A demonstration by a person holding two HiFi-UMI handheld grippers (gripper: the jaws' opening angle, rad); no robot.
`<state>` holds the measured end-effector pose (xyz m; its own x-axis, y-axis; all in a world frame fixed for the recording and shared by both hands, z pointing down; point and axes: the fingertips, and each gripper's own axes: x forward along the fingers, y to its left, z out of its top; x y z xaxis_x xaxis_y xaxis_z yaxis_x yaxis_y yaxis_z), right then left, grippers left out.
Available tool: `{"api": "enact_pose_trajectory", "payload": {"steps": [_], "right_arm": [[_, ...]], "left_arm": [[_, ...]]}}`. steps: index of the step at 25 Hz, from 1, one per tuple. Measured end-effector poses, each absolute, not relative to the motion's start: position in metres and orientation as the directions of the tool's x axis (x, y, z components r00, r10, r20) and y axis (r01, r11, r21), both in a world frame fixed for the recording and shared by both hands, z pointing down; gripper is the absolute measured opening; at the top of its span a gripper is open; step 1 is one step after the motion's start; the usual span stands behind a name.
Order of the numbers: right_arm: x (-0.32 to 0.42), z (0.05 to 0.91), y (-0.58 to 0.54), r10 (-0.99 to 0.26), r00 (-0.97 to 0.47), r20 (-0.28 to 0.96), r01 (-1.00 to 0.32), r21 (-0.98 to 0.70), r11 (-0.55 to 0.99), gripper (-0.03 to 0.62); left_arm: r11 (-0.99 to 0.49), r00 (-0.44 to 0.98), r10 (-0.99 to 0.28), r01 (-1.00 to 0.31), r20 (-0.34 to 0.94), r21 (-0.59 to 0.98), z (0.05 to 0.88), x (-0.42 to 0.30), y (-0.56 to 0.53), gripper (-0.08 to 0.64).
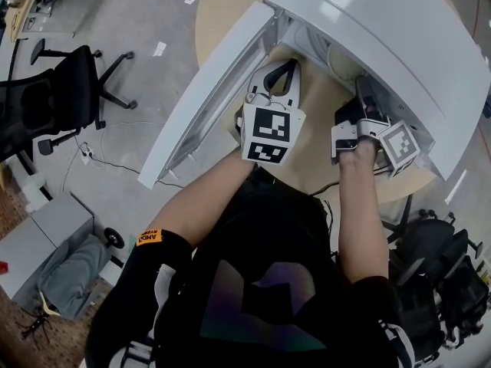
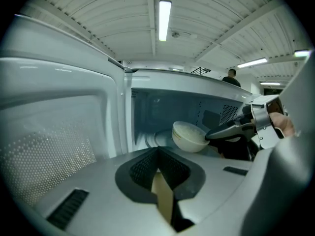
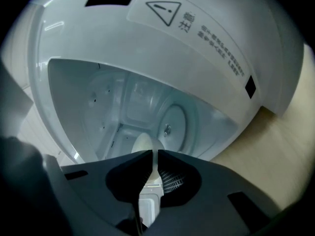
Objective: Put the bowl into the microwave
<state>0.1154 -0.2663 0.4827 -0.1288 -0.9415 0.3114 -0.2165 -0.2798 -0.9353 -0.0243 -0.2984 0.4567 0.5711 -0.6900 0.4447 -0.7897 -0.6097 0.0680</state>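
The microwave [image 1: 383, 29] is set on the table [image 1: 222, 21], door [image 1: 207, 98] swung leftward. The bowl [image 2: 189, 136] is held at its opening by the right gripper [image 1: 360, 94], right of the left gripper [image 1: 282, 71].

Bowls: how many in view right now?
1. The bowl is clamped by its rim in the right tool, at the open microwave's mouth. No other shows, though part of the cavity is hidden.
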Motion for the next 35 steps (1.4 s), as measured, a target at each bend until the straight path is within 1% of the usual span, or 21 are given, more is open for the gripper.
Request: {"api": "enact_pose_trajectory", "payload": {"steps": [12, 17, 21, 35], "right_arm": [[0.125, 0.487, -0.283, -0.947, -0.080, 0.311, -0.209, -0.934, -0.289, 0.046], [0.136, 0.509, -0.281, -0.933, -0.053, 0.356, -0.217, -0.916, -0.337, 0.047], [0.133, 0.512, -0.288, -0.932, -0.053, 0.359, -0.214, -0.916, -0.340, 0.047], [0.146, 0.524, -0.292, -0.926, 0.016, 0.377, -0.201, -0.906, -0.372, 0.048]], "left_arm": [[-0.595, 0.561, -0.707, -0.801, 0.431, 0.066, 0.455, -0.014, -0.316, 0.046], [-0.601, 0.561, -0.708, -0.798, 0.429, 0.053, 0.454, -0.010, -0.320, 0.046], [-0.603, 0.560, -0.704, -0.796, 0.437, 0.051, 0.458, -0.008, -0.322, 0.046], [-0.620, 0.572, -0.687, -0.783, 0.448, 0.049, 0.464, -0.005, -0.325, 0.046]]}}
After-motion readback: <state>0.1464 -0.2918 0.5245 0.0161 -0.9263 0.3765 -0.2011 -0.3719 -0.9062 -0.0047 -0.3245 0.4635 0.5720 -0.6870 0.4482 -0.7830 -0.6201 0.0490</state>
